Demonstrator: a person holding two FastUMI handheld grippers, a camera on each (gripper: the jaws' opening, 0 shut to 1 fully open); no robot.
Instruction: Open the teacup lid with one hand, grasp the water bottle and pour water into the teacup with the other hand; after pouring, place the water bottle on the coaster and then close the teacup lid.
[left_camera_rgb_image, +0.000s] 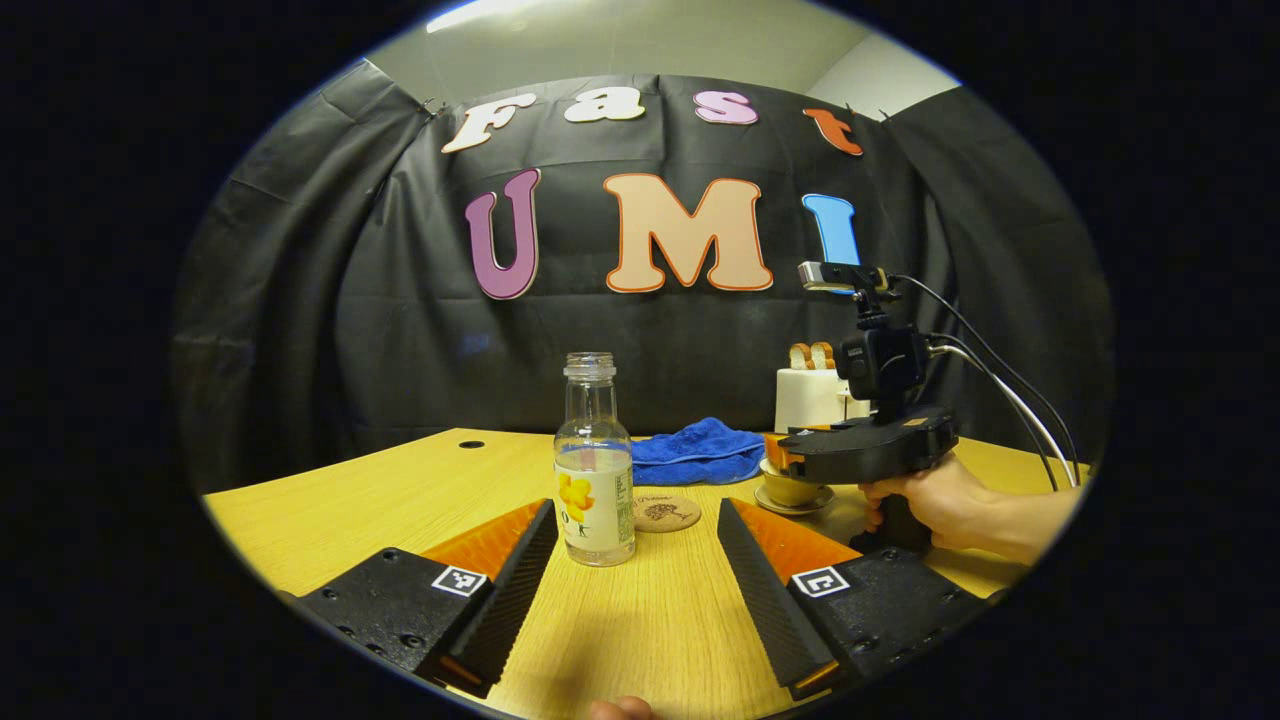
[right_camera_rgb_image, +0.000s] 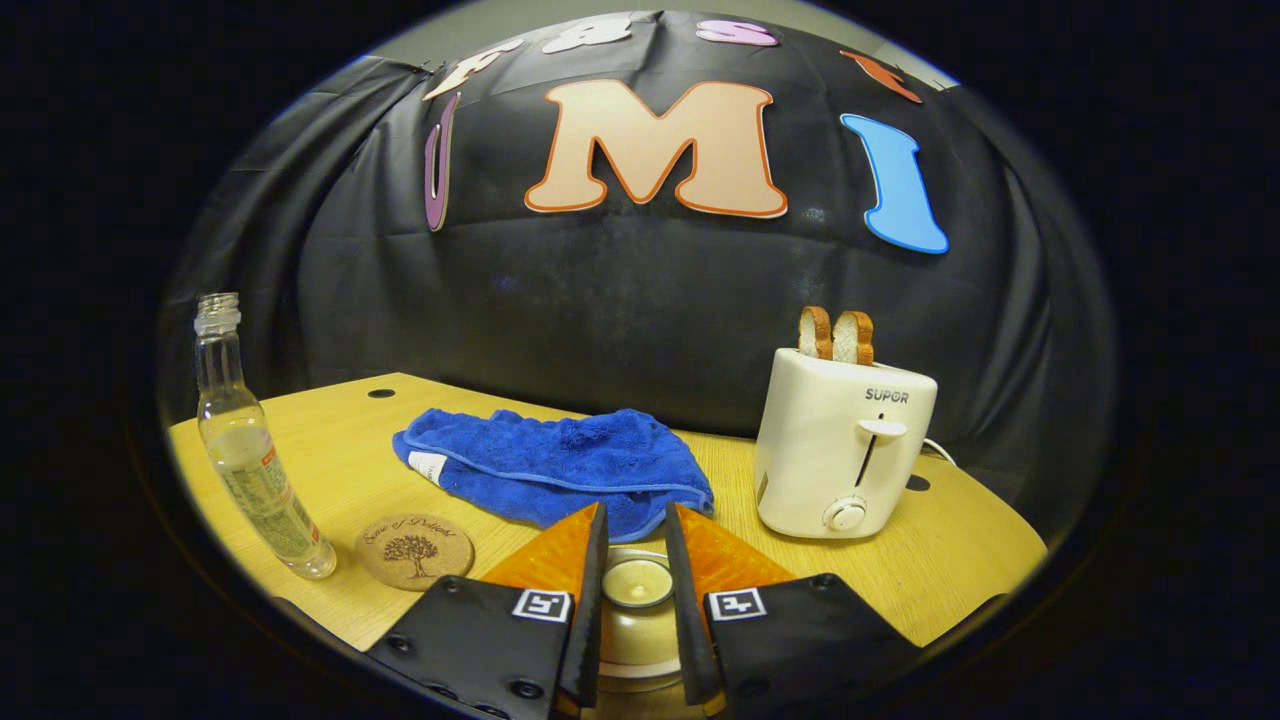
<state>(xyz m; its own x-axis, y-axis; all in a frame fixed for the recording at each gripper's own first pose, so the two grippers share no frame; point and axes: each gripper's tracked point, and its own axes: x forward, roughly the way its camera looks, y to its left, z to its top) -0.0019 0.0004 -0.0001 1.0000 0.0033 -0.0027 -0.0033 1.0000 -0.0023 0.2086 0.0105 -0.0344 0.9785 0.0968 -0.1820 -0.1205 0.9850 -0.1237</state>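
On the yellow wooden worktop, the water bottle stands upright with its cap off, partly filled, its label bearing a yellow flower; the small print on it cannot be read. It sits ahead of the left gripper, whose fingers are spread wide apart with nothing between them. Just beside the bottle lies the round cork coaster, printed with a tree and a line of script too small to make out. Farther right in the left gripper view, a hand holds the right gripper low over the teacup on its saucer. In the right gripper view its fingers are drawn close on either side of the teacup lid, flanking the knob; whether both press on it cannot be told. Behind the cup lies a crumpled blue towel, and a white toaster marked SUPOR holds two slices of toast.
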